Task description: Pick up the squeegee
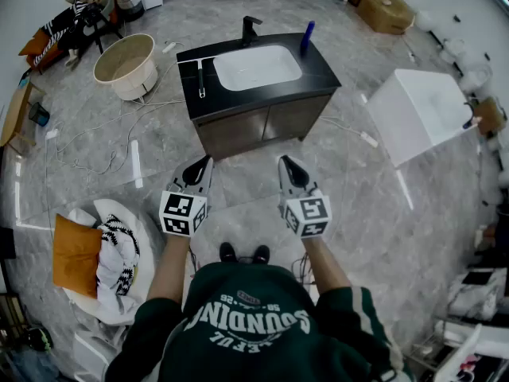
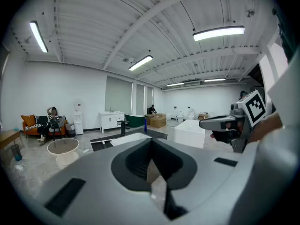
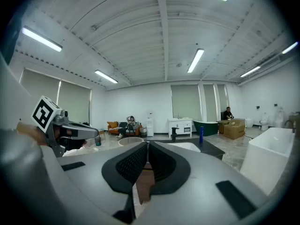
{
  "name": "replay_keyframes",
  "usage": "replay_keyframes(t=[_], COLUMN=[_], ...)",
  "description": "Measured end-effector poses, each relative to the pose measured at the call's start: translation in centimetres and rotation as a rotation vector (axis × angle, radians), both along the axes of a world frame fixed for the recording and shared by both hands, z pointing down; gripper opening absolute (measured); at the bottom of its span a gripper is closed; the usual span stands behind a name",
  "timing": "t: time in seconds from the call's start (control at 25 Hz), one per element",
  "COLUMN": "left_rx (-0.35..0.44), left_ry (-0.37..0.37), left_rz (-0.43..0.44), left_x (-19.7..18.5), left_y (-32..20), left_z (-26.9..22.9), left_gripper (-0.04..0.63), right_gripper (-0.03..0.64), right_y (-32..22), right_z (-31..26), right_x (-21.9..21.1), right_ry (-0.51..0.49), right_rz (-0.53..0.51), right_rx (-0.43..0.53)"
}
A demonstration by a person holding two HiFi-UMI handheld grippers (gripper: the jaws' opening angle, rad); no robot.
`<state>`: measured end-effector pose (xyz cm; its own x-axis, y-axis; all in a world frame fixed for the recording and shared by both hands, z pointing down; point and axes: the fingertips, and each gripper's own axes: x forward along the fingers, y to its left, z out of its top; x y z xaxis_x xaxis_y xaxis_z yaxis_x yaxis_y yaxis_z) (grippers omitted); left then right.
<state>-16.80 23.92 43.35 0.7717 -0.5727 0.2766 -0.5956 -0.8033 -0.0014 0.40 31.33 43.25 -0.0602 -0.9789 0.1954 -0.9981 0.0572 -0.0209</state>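
Squeegee (image 1: 200,78) lengthwise front-to-back on counter (image 1: 320,72), left of basin (image 1: 256,66)

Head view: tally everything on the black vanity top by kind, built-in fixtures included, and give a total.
Squeegee: 1
Faucet: 1
Blue bottle: 1
Sink basin: 1
Total: 4

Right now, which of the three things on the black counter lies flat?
The squeegee, left of the basin: it lies flat on the counter, while the tap and the blue bottle stand upright.
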Motion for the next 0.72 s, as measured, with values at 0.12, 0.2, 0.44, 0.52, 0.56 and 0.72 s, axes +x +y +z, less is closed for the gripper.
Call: replay_keyframes(t=[0.12, 0.2, 0.44, 0.52, 0.56, 0.72], left_rx=[-0.004, -0.007, 0.002, 0.005, 0.007, 0.012], left_ry=[-0.001, -0.002, 0.028, 0.024, 0.019, 0.013], left_rz=[0.002, 0.004, 0.022, 0.031, 0.037, 0.063], left_x=[0.0, 0.0, -0.3, -0.6, -0.8, -1.6], left_y=[0.0, -0.1, -0.5, -0.8, -1.0, -1.8], left_z=[0.1, 0.3, 0.1, 0.2, 0.4, 0.8], left_gripper=[0.002, 0.002, 0.002, 0.002, 0.002, 0.002], right_gripper=[0.002, 0.002, 0.002, 0.002, 0.002, 0.002], right_y=[0.1, 0.0, -0.7, -1.1, -1.4, -2.2], right_z=[0.2, 0.4, 0.7, 0.9, 1.0, 1.5], right_x=[-0.1, -0.4, -1.2, -1.6, -1.7, -2.7], right_ry=[0.002, 0.006, 0.015, 0.007, 0.004, 0.007], right_rz=[-0.004, -0.006, -0.005, -0.003, 0.0, 0.024], right_rx=[-0.009, -0.013, -0.015, -0.021, -0.023, -0.031])
